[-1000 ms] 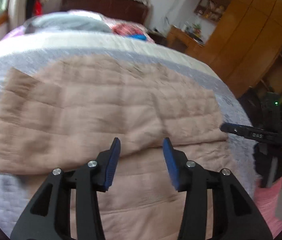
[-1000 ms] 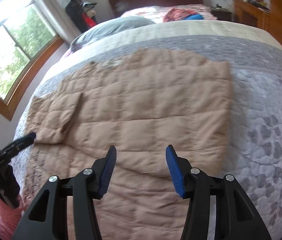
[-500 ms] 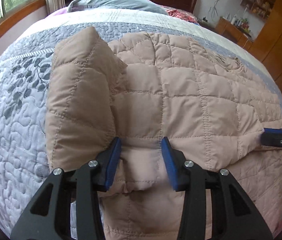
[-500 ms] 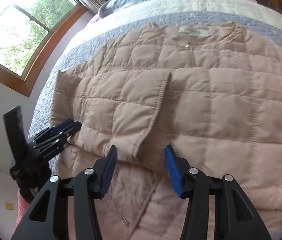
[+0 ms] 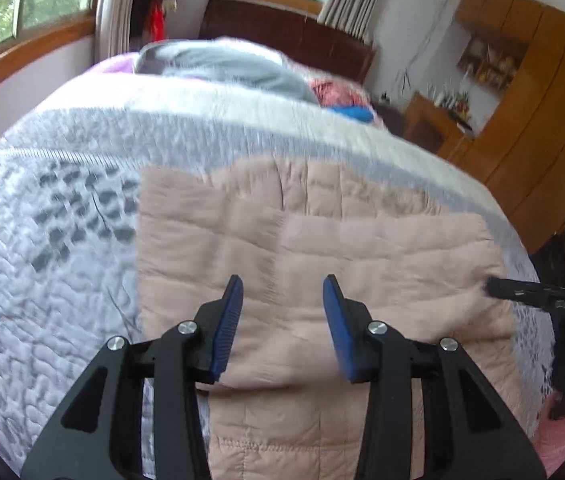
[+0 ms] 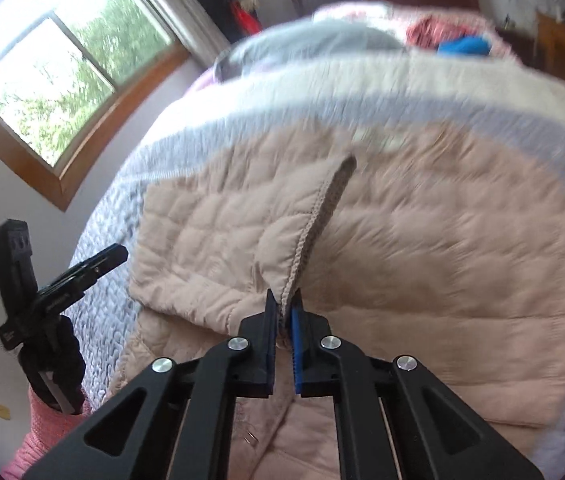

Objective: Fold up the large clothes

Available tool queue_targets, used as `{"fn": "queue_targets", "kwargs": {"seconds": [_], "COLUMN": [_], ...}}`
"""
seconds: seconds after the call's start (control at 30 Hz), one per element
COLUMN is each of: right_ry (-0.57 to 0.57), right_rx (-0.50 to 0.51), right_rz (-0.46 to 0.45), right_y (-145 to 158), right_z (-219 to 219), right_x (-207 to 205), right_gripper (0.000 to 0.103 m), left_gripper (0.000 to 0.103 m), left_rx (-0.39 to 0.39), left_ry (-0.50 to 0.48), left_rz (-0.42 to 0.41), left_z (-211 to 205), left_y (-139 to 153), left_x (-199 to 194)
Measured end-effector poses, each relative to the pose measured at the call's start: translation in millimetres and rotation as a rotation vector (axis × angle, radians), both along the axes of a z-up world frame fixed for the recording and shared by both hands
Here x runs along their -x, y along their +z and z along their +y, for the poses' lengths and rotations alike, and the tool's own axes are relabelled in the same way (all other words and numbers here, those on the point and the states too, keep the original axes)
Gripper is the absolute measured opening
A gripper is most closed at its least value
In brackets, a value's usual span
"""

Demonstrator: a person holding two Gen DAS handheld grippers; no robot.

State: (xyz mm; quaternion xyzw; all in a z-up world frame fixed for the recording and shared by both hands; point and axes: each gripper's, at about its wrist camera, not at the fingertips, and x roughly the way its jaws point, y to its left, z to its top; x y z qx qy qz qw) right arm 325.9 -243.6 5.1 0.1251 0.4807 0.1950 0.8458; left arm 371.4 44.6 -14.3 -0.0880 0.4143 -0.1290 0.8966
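- My right gripper (image 6: pixel 284 306) is clamped on the ribbed cuff (image 6: pixel 322 216) of the beige quilted jacket (image 6: pixel 442 248)
- My left gripper (image 5: pixel 282 308) hangs over it — jaws apart, nothing between them

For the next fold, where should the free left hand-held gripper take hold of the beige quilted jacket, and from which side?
Probably the jacket's left edge, approached from the left over the bedspread. That edge lies straight and exposed, and the left hand-held gripper is open.

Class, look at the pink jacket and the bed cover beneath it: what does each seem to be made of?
Jacket: probably thin, smooth synthetic shell with padding, judging by its puffy stitched squares; the cuff looks ribbed knit. Bed cover: seemingly quilted matte cloth, with bumpy stitching and a grey leaf print.
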Motion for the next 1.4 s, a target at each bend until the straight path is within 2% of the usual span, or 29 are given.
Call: {"fn": "queue_targets", "kwargs": {"seconds": [0.13, 0.2, 0.27, 0.4, 0.57, 0.67, 0.83, 0.9, 1.03, 1.17, 1.27, 1.4], "right_ry": [-0.072, -0.135, -0.171, -0.259, -0.285, -0.286, -0.288, -0.310, -0.366, -0.286, -0.229, -0.209], "right_rx": [0.045, 0.079, 0.064, 0.073, 0.029, 0.026, 0.053, 0.070, 0.175, 0.134, 0.148, 0.167], "right_rz": [-0.077, -0.087, -0.072, -0.006, 0.111, 0.157, 0.163, 0.156, 0.045, -0.003, 0.033, 0.102], "right_y": [22.4, 21.2, 14.9, -16.1, -65.1, -89.0, -88.6, -79.1, -44.7, -20.0, -30.2, -61.1], "right_z": [-29.0, -48.1, -70.1, -107.2, -134.6, -131.7, -128.8, -127.8, -118.5, -89.7, -63.6, -49.7], "right_x": [20.4, 26.0, 31.1, 29.8, 20.0, 17.2, 19.3, 24.7, 42.9, 43.9, 31.3, 14.2], "right_gripper": [0.006, 0.006, 0.006, 0.006, 0.006, 0.007, 0.008, 0.016, 0.017, 0.017, 0.017, 0.017], "left_gripper": [0.040, 0.040, 0.039, 0.039, 0.040, 0.040, 0.041, 0.040, 0.040, 0.040, 0.040, 0.042], "left_rx": [-0.017, -0.030, -0.047, -0.072, -0.144, -0.158, -0.179, -0.185, -0.180, -0.167, -0.196, -0.229], "left_ry": [-0.023, -0.036, -0.038, -0.045, -0.070, -0.077, -0.079, -0.075, -0.068, -0.131, -0.154, -0.154], "left_rz": [0.030, 0.048, 0.065, 0.102, 0.110, 0.128, 0.125, 0.126, 0.050, 0.047, 0.075, 0.117], "left_z": [-16.4, -26.1, -33.5, -46.1, -59.6, -61.5, -65.1, -65.1, -71.7, -103.4, -126.2, -135.5], "left_y": [-10.3, -19.0, -29.2, -49.3, -64.7, -74.3, -77.3, -72.9, -41.1, -28.9, -42.3, -69.2], "left_x": [-8.0, -12.6, -16.1, -22.9, -24.9, -28.4, -28.9, -26.5, -10.1, -3.1, -8.5, -18.8]}}
